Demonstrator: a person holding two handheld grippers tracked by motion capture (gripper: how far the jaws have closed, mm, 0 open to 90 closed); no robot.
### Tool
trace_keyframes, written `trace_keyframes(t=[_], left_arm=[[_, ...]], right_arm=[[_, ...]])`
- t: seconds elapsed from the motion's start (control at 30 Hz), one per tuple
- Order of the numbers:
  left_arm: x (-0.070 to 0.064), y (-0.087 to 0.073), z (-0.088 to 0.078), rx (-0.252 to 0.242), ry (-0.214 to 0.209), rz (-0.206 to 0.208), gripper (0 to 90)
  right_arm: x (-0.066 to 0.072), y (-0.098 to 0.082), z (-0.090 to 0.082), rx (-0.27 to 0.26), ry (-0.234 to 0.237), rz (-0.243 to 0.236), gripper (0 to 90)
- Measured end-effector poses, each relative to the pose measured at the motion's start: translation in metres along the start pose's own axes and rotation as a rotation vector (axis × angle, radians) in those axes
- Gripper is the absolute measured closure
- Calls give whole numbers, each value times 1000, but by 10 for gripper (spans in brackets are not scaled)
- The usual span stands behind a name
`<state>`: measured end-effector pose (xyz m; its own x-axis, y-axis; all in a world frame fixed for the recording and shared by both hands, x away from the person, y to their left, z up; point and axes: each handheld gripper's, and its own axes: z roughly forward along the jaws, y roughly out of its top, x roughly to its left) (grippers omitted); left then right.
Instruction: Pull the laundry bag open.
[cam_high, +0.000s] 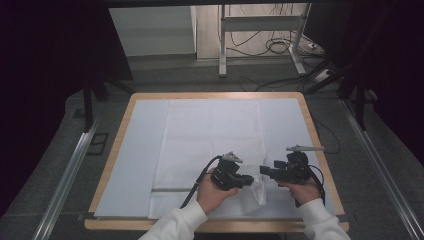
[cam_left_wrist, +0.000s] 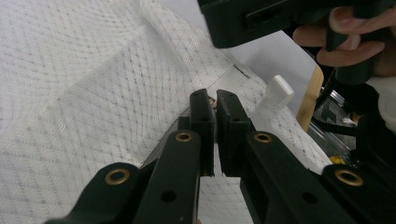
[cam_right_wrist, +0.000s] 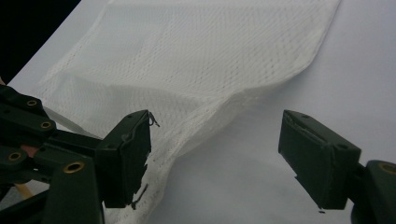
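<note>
Jaws of left gripper (cam_left_wrist: 215, 105) clamped on mesh bag (cam_left_wrist: 93, 84); right gripper (cam_right_wrist: 215, 158) jaws apart.

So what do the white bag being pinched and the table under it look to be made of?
The mesh bag looks like soft white woven netting: a diamond pattern shows and it drapes in folds, likely synthetic. The table has a pale wood-look rim, probably plywood or laminate, under a smooth matt white sheet.

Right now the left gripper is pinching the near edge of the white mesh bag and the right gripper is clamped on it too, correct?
Not quite. The left gripper is shut on the white mesh bag, but the right gripper is not clamped: the right gripper view shows its jaws standing wide apart, with the bag's edge beside one jaw and nothing pinched.
</note>
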<state>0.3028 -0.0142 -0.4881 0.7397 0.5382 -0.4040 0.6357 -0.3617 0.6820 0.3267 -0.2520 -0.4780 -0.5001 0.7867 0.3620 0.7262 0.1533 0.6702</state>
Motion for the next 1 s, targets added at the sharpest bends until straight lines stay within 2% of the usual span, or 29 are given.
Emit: trace_keyframes(t=[0.47,0.73,0.93,1.0], left_arm=[[-3,-1,1,-4,-1,3,870],[-4,-1,4,5,-4,12,870],[-5,-1,5,6,-3,10,870],[-6,-1,6,7,-4,12,870]], right_arm=[[2,-1,17,58,48,72,282],[5,-2,28,85,64,84,309],[5,-1,36,107,86,101,404],[4,-1,39,123,119,113,457]])
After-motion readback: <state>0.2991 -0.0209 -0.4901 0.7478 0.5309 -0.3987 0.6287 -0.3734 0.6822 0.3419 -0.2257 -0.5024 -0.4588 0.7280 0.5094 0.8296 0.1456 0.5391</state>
